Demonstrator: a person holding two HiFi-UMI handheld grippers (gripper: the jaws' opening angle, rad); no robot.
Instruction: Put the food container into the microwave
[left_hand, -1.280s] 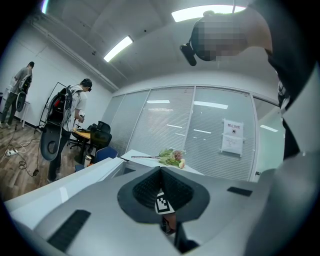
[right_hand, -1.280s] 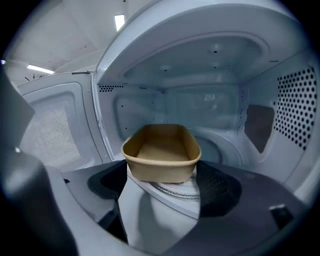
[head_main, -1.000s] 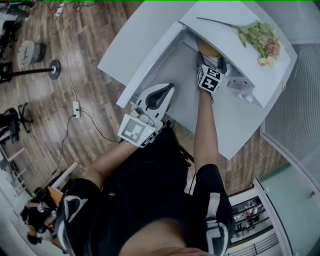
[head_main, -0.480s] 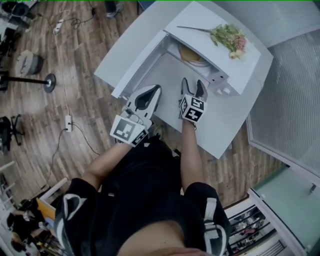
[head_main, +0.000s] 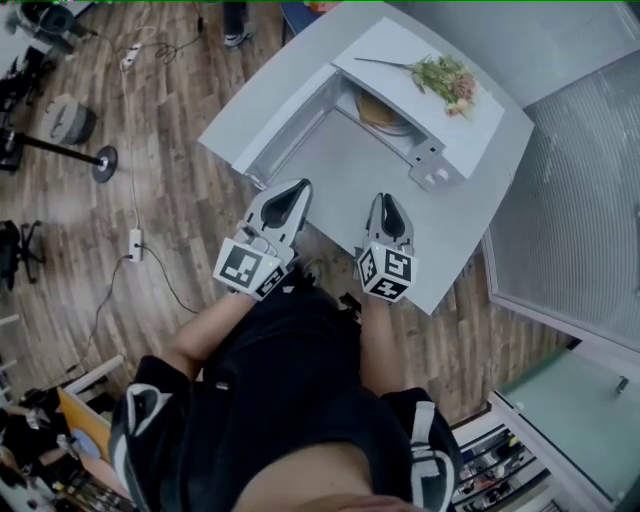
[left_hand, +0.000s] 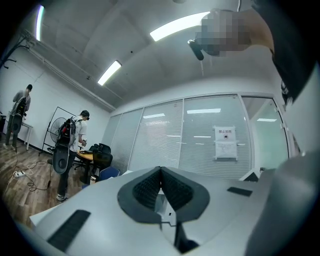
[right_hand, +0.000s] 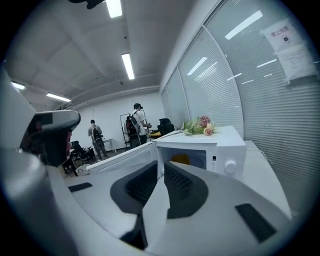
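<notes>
Since the food container (head_main: 381, 110) already sat inside the microwave (head_main: 392, 44), on the far side of the table (head_main: 350, 172), we judged the placing itself done and the door (head_main: 285, 125) the only step left. The door stood wide open, swung out to the left of the cavity, with its free edge toward the near left. A bunch of flowers (head_main: 446, 78) lay on top of the oven.

Both tools hung over the near edge of the table, well apart from the oven. The left hand-held gripper (head_main: 292, 192) had its pads pressed together at the tips with nothing between them. The right hand-held gripper (head_main: 387, 200) showed a narrow slit between its pads, through which we could see the lit cavity, and it held nothing either.

To close the door well, we thought the left tool the natural choice, as it was nearer the door's free edge. We would have kept its jaws together and pushed with their flat outer side rather than the tips. Contact far from the hinge would give the most leverage and the least sliding on the smooth panel. The push should have followed the door's arc toward the right and far side, slowing before the latch so the light oven did not shift on the table. The right tool was best kept low and near, clear of the opening and of the knob (right_hand: 230, 166). From the right gripper view the container looked set well back, though we could not tell how much room it left for the door.
</notes>
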